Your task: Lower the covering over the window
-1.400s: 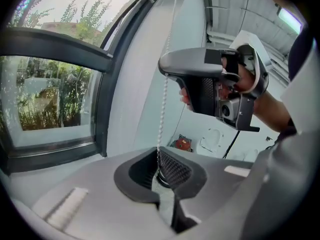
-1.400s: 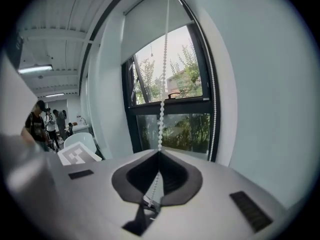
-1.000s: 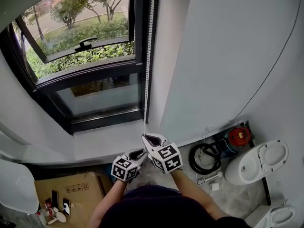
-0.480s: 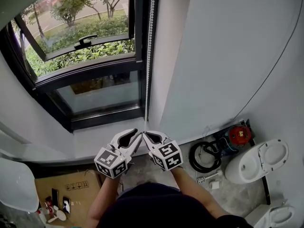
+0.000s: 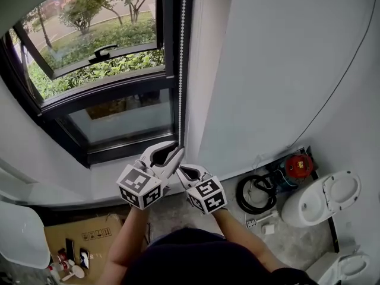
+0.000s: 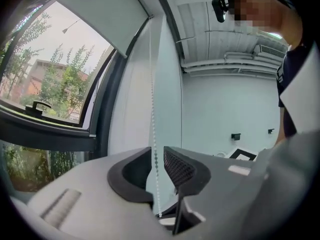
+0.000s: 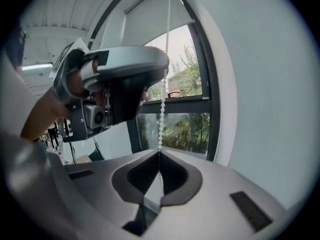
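R gripper (image 7: 160, 156) sits clamped on bead chain (image 5: 181, 58), L gripper (image 6: 157, 159) just above w/ jaws apart round same chain, not squeezing; roller shade (image 6: 97, 24) covers only top of window (image 5: 113, 114), so most lowering prob. remains.

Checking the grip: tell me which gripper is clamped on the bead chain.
The right gripper: its jaws are shut on the chain. The left gripper has jaws apart, chain between them.
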Demonstrator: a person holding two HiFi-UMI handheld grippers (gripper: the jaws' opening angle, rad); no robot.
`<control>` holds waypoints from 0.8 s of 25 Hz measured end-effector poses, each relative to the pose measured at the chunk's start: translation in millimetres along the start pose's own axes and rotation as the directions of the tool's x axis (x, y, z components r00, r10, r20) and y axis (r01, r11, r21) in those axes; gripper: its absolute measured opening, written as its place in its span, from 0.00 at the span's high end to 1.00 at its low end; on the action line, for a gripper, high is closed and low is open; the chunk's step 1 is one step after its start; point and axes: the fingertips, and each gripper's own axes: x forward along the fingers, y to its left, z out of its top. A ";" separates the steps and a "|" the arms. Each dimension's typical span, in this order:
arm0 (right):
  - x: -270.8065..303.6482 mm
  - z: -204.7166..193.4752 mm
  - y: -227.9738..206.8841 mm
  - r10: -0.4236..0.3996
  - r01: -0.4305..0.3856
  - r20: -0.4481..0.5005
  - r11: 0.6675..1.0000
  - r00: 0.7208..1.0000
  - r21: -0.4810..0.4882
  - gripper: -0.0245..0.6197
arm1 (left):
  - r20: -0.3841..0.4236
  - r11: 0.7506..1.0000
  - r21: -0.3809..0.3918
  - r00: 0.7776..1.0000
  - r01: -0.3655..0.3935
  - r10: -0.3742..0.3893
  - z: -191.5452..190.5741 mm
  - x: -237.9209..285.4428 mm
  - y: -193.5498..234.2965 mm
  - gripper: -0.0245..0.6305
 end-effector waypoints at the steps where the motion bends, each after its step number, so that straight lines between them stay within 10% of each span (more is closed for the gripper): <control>1: -0.1 -0.1 -0.7 -0.002 0.002 0.000 1.000 1.000 0.001 0.94 | -0.009 1.000 0.004 1.000 0.002 -0.002 0.4 3.0 0.0 0.83; 20: 12.7 -65.3 -5.3 0.013 -0.010 -0.167 1.000 0.986 0.022 0.94 | -0.139 0.991 -0.131 0.990 -0.012 -0.006 -70.7 2.5 3.6 0.94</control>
